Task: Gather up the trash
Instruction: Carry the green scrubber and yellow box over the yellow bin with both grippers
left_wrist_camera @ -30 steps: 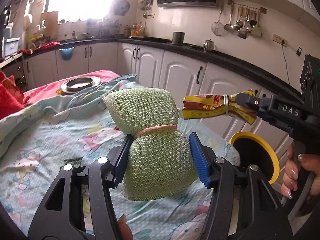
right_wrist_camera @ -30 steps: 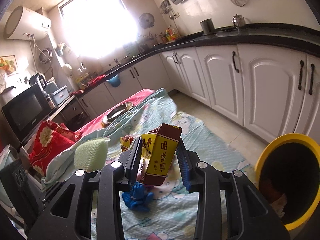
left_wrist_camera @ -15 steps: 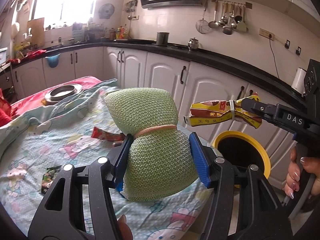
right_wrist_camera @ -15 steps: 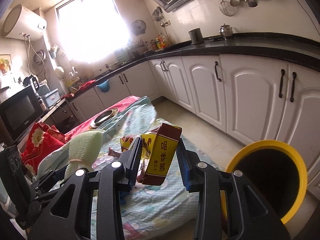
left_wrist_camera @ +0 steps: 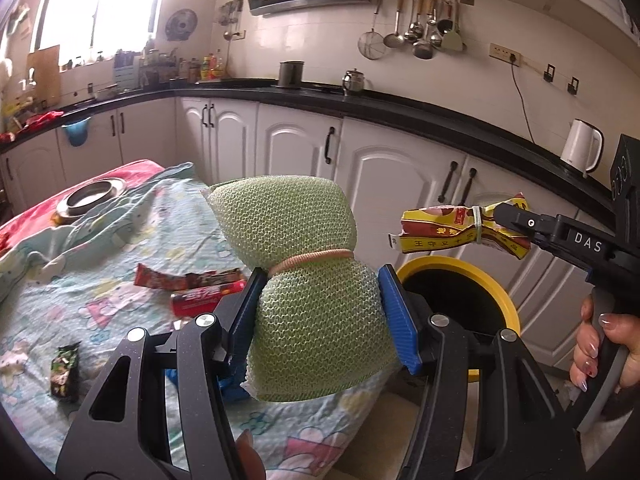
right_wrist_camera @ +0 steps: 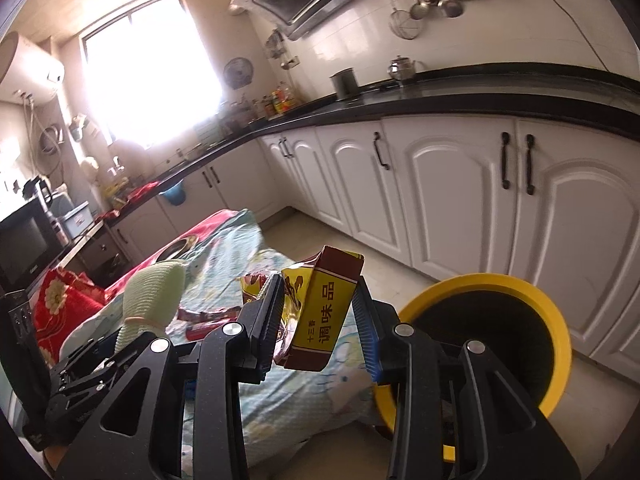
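Observation:
My left gripper point(left_wrist_camera: 320, 316) is shut on a green mesh bundle point(left_wrist_camera: 304, 280) tied with a rubber band, held above the table's near edge. My right gripper point(right_wrist_camera: 320, 320) is shut on a yellow and brown seasoning packet point(right_wrist_camera: 324, 312), which also shows in the left wrist view point(left_wrist_camera: 452, 228) above the bin. The yellow-rimmed bin point(left_wrist_camera: 460, 304) stands on the floor right of the table; it also shows in the right wrist view point(right_wrist_camera: 504, 320). The mesh bundle appears at the left of the right wrist view point(right_wrist_camera: 152, 296).
Red wrappers point(left_wrist_camera: 192, 284), a dark green wrapper point(left_wrist_camera: 64, 368) and a blue scrap point(left_wrist_camera: 228, 388) lie on the cartoon-print cloth point(left_wrist_camera: 80, 264). A metal dish point(left_wrist_camera: 90, 196) sits at the far end. White cabinets point(right_wrist_camera: 460, 200) run behind the bin.
Both grippers have swung right with their loads, from over the table toward the bin. The bin now looms larger in both views, and the packet hangs above its rim.

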`<state>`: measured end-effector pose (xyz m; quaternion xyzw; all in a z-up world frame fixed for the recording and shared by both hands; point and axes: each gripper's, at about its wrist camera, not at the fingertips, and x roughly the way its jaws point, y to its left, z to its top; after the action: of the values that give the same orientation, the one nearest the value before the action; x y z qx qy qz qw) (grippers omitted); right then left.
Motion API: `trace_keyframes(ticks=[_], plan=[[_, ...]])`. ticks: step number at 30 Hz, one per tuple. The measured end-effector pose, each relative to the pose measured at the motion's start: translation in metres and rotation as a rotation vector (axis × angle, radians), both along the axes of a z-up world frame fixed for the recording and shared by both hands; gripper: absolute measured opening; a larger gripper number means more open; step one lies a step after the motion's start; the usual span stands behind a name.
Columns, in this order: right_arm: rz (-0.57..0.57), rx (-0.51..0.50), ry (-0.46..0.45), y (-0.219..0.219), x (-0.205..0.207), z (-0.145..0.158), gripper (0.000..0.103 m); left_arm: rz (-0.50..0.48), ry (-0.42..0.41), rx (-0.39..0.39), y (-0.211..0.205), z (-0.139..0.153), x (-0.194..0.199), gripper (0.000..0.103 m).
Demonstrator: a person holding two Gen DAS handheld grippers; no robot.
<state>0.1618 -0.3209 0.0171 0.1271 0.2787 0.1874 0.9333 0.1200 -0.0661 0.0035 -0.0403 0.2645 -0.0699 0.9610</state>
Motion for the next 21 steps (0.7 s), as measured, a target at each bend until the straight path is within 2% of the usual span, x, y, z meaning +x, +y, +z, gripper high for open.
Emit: trace_keyframes(ticks=[21], plan=[[-0.210, -0.033, 0.036, -0.078, -0.005, -0.027, 0.033, -0.190, 0.008, 0.005, -0.079, -0.005, 0.033, 0.049]])
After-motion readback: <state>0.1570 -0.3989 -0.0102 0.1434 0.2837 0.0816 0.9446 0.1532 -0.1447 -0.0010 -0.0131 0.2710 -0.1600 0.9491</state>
